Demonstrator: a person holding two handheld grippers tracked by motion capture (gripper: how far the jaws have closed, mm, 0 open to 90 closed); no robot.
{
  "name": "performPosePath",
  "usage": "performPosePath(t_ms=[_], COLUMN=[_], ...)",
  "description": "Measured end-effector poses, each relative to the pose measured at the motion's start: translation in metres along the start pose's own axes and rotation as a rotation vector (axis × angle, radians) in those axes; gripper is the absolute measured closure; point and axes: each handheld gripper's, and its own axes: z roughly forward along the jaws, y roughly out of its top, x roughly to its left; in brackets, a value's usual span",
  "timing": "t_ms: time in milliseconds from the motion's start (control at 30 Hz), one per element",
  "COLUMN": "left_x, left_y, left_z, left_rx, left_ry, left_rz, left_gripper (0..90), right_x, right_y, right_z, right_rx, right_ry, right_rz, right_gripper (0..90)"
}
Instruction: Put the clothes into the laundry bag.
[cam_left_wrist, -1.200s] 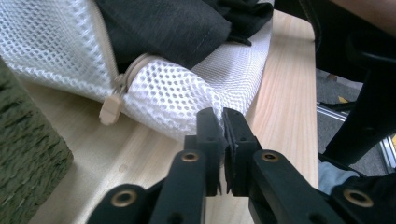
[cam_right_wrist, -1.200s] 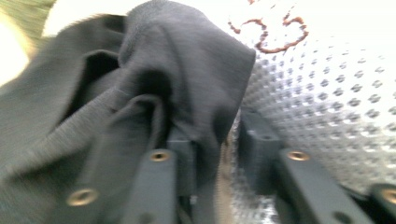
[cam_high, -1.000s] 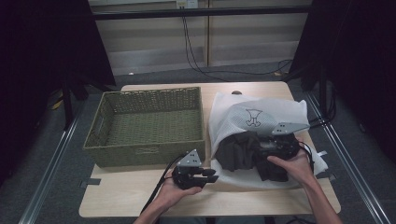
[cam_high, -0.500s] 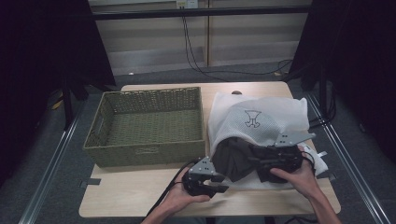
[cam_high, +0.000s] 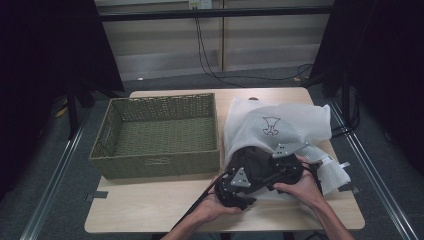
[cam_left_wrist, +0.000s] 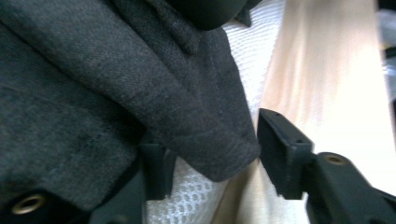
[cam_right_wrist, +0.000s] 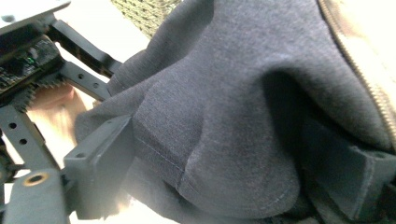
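Left gripper: jaws have just been opening, now part-open around the hem of the dark garment, pads not pinching yet. Right gripper: jaws just opened too, a thick fold between them, no clear clamp. Garment sits half out of the white mesh bag, right of the wicker basket. Advice: bite deeper on cloth only, keep mesh out of the jaws, then pull.

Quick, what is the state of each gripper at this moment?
Left gripper: jaws have just been opening; the dark garment's corner lies between them, pads not pressing.
Right gripper: jaws have just been opening; whether it grips the fold between them cannot be told.
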Motion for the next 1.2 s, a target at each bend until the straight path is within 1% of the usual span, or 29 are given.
performPosePath(t_ms=[33, 67, 100, 133, 167, 200, 267, 300, 333, 367, 400, 433, 467, 500, 567, 633, 700, 733, 767, 833, 867, 900, 967, 1000, 1067, 1100, 1133, 1167, 1200], left_x=[0.000, 0.001, 0.005, 0.007, 0.010, 0.011, 0.012, 0.012, 0.012, 0.012, 0.013, 0.013, 0.013, 0.011, 0.010, 0.008, 0.005, 0.004, 0.003, 0.002, 0.001, -0.001, -0.005, -0.007, -0.009, -0.011, -0.012, -0.012, -0.013], left_y=[0.000, 0.000, 0.000, -0.001, -0.001, -0.002, -0.003, -0.003, -0.004, -0.003, -0.003, -0.003, -0.001, 0.000, 0.004, 0.008, 0.010, 0.010, 0.010, 0.010, 0.011, 0.012, 0.013, 0.014, 0.014, 0.013, 0.012, 0.011, 0.010], left_z=[-0.001, 0.000, -0.002, -0.001, -0.001, -0.002, -0.001, -0.003, -0.002, -0.005, -0.006, -0.009, -0.011, -0.013, -0.016, -0.018, -0.021, -0.021, -0.022, -0.026, -0.029, -0.031, -0.036, -0.038, -0.041, -0.043, -0.045, -0.047, -0.049], left_rx=[0.008, -0.004, 0.011, -0.003, -0.008, -0.013, -0.029, -0.019, -0.042, -0.047, -0.080, -0.106, -0.113, -0.110, -0.119, -0.127, -0.121, -0.125, -0.128, -0.143, -0.150, -0.152, -0.151, -0.145, -0.145, -0.147, -0.145, -0.140, -0.137], left_ry=[0.011, 0.024, 0.031, 0.046, 0.034, 0.023, 0.011, 0.007, -0.005, -0.017, -0.033, -0.053, -0.064, -0.057, -0.084, -0.097, -0.094, -0.112, -0.110, -0.145, -0.146, -0.148, -0.159, -0.165, -0.171, -0.179, -0.178, -0.193, -0.179], left_rz=[0.013, -0.005, 0.003, -0.034, -0.058, -0.084, -0.093, -0.095, -0.102, -0.121, -0.140, -0.160, -0.144, -0.144, -0.142, -0.126, -0.112, -0.112, -0.102, -0.112, -0.116, -0.101, -0.081, -0.059, -0.054, -0.039, -0.036, -0.021, -0.018], left_gripper=[55.1, 58.1, 66.2, 76.7, 83.7, 85.5, 87.7, 88.2, 88.5, 88.6, 88.8, 88.9, 89.1, 89.3, 89.4, 89.5, 89.6, 89.6, 89.6, 89.6, 89.7, 89.7, 89.7, 89.7, 89.7, 89.7, 89.7, 89.7, 89.7], right_x=[0.000, -0.001, -0.002, -0.002, -0.004, -0.007, -0.011, -0.013, -0.016, -0.017, -0.020, -0.022, -0.024, -0.028, -0.033, -0.040, -0.047, -0.051, -0.055, -0.062, -0.065, -0.069, -0.075, -0.079, -0.084, -0.086, -0.089, -0.093, -0.098], right_y=[0.000, 0.000, -0.001, -0.001, -0.001, -0.002, -0.004, -0.004, -0.003, -0.002, -0.001, 0.000, 0.001, 0.002, 0.004, 0.008, 0.011, 0.013, 0.015, 0.020, 0.021, 0.023, 0.027, 0.030, 0.036, 0.039, 0.042, 0.044, 0.045], right_z=[0.000, 0.001, 0.002, 0.005, 0.008, 0.012, 0.019, 0.022, 0.023, 0.023, 0.023, 0.022, 0.021, 0.021, 0.020, 0.020, 0.020, 0.021, 0.022, 0.025, 0.025, 0.027, 0.029, 0.031, 0.033, 0.033, 0.033, 0.032, 0.031], right_rx=[0.002, -0.002, 0.001, 0.015, 0.033, 0.046, 0.079, 0.098, 0.107, 0.114, 0.109, 0.113, 0.104, 0.100, 0.089, 0.078, 0.061, 0.054, 0.050, 0.045, 0.041, 0.027, 0.007, -0.001, -0.012, -0.022, -0.036, -0.051, -0.072], right_ry=[-0.004, -0.010, -0.019, -0.045, -0.074, -0.101, -0.168, -0.185, -0.194, -0.214, -0.211, -0.222, -0.233, -0.225, -0.234, -0.245, -0.249, -0.256, -0.260, -0.277, -0.282, -0.283, -0.303, -0.314, -0.335, -0.342, -0.365, -0.377, -0.390], right_rz=[-0.001, -0.002, 0.002, -0.009, -0.009, -0.004, -0.014, -0.015, -0.007, 0.001, 0.002, 0.002, 0.008, 0.016, 0.024, 0.034, 0.060, 0.058, 0.066, 0.086, 0.088, 0.092, 0.107, 0.103, 0.103, 0.102, 0.100, 0.103, 0.113], right_gripper=[12.3, 13.5, 15.8, 19.3, 23.6, 28.3, 40.1, 46.2, 55.0, 62.3, 68.4, 71.5, 73.1, 74.0, 75.7, 76.8, 77.1, 77.1, 77.1, 77.1, 77.2, 77.2, 77.3, 77.3, 77.4, 77.3, 77.3, 77.3, 77.2])
